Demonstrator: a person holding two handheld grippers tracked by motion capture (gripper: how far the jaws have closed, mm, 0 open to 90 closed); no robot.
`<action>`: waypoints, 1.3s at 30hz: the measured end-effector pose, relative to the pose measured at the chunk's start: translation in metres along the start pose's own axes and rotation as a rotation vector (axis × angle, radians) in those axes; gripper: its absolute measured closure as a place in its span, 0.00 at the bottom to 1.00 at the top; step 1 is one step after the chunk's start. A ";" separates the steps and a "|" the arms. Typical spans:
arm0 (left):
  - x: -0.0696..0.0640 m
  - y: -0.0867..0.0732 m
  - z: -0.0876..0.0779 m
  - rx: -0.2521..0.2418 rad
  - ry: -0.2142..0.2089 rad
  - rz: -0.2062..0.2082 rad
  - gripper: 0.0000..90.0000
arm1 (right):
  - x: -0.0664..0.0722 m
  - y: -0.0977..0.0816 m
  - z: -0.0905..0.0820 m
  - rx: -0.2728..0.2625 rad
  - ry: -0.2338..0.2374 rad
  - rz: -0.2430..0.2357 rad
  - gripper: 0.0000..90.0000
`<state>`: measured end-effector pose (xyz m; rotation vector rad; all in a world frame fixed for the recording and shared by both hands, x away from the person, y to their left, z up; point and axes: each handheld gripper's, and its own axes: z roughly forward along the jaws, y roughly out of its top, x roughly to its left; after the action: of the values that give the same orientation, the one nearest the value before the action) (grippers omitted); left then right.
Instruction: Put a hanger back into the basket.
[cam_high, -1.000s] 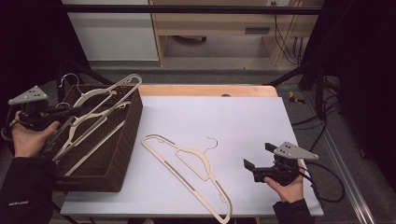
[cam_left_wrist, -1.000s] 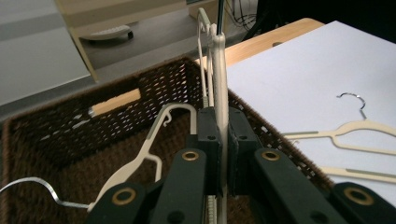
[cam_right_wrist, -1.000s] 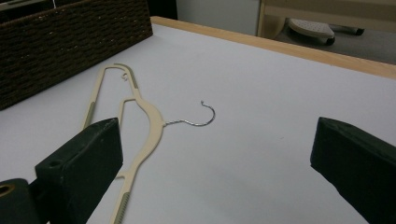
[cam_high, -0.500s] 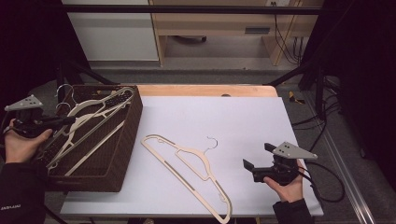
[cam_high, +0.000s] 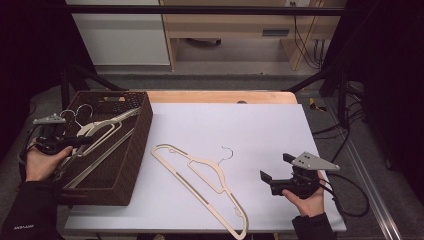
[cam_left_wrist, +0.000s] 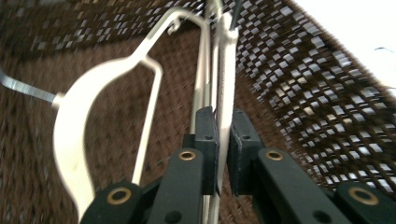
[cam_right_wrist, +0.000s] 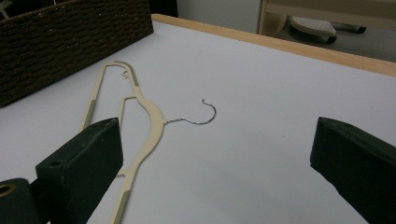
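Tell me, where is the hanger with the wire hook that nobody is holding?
The loose hanger lies flat on the white table, between the brown basket and the right tool.

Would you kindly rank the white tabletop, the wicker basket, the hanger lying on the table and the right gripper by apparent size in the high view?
1. White tabletop
2. Wicker basket
3. Hanger on the table, long but thin
4. Right gripper, clearly smallest
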<state>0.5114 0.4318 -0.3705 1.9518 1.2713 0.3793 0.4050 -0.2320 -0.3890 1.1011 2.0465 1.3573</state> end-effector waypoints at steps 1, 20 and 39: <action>0.001 -0.002 0.001 0.005 0.007 -0.003 0.92 | 0.000 0.000 0.000 0.002 0.002 0.001 0.03; -0.047 0.000 -0.045 -0.251 0.072 0.061 0.41 | 0.002 0.002 0.006 0.003 0.019 -0.004 0.03; -0.172 0.002 -0.014 -0.359 -0.162 0.247 0.10 | 0.005 0.002 0.009 -0.001 0.019 0.020 0.05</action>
<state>0.4254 0.2867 -0.3336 1.7900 0.7978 0.5215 0.4096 -0.2228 -0.3907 1.1146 2.0538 1.3832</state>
